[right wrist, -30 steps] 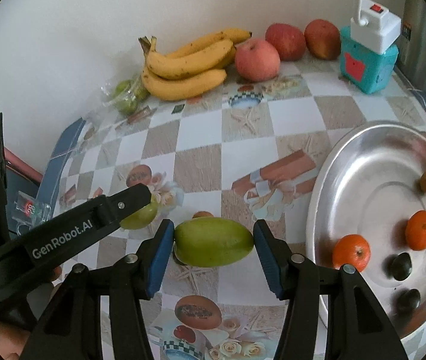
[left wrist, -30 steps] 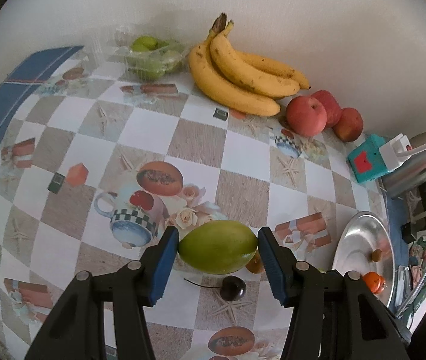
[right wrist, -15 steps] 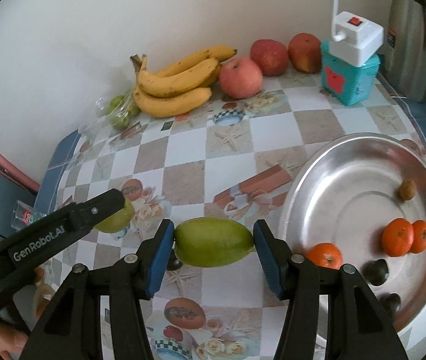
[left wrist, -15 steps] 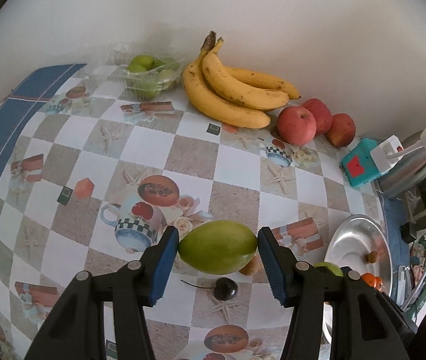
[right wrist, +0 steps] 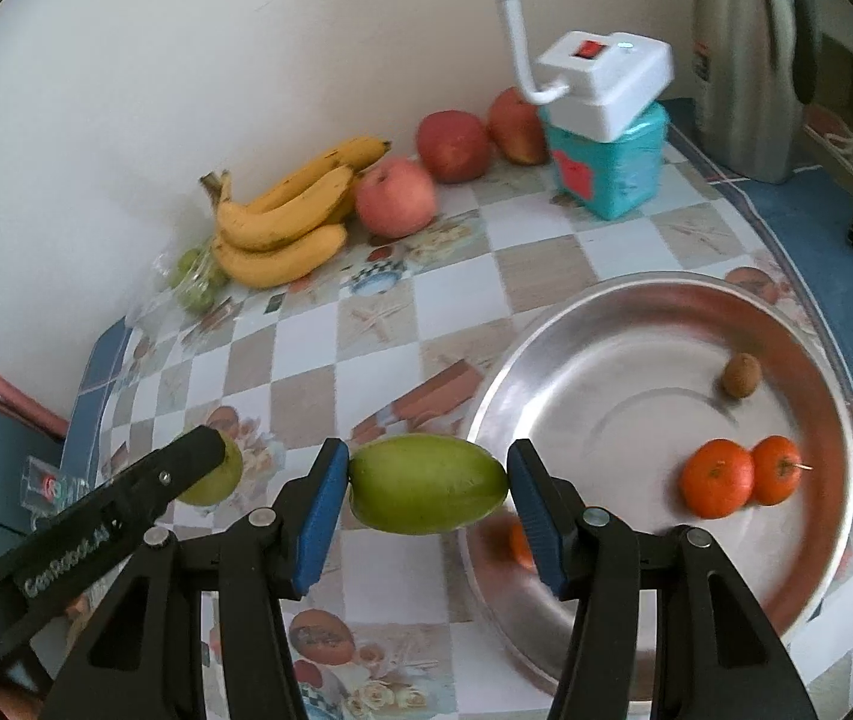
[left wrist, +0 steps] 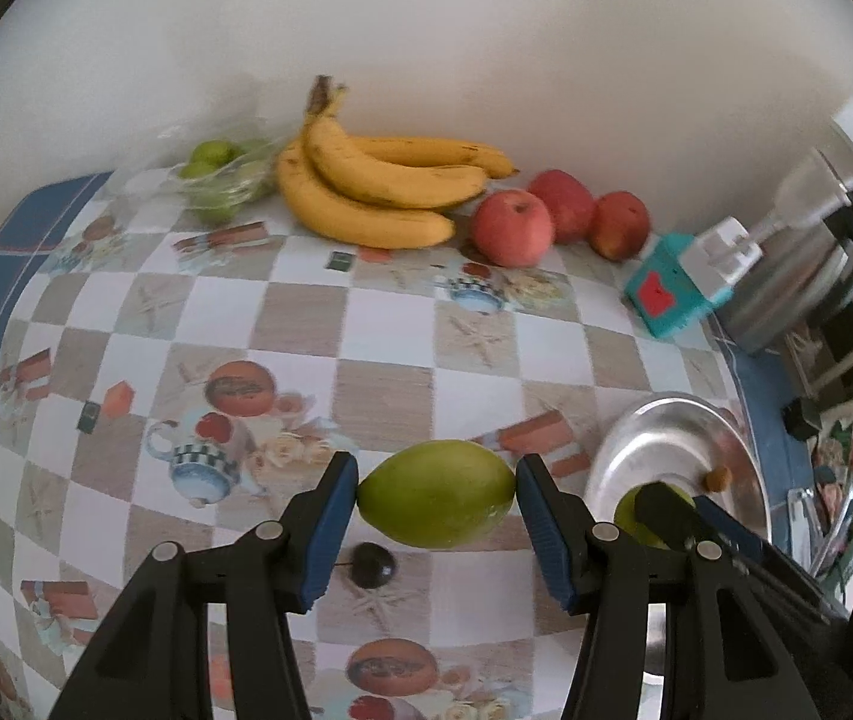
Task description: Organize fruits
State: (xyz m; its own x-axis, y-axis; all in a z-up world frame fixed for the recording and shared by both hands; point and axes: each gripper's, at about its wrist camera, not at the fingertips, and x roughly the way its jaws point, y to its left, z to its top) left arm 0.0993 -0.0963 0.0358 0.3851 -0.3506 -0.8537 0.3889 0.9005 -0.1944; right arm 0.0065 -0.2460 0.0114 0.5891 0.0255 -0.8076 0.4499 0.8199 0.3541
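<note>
Left wrist view looks down along the left gripper, whose two blue pads press on the ends of a green mango, partly open and clamped around it, with the fruit lifted above a checkered tablecloth. Below the mango, a dark cherry with a thin stem lies on the cloth. At the back, against a pale wall, sit a bunch of bananas, a clear bag of small green fruits to their left, and three red apples to their right. Further right stands a teal box with a white switch unit on top, next to a steel kettle. A round metal tray lies at the lower right. Right wrist view shows the right gripper in the same half-open grip, its blue pads squeezing the ends of a second green mango, which hangs just beside the tray's left rim. Inside the tray are two tangerines touching each other, a small brown fruit near the far side, and another orange fruit partly hidden behind a gripper finger. To the left, the other gripper's black finger crosses the view with the first mango at its tip.
</note>
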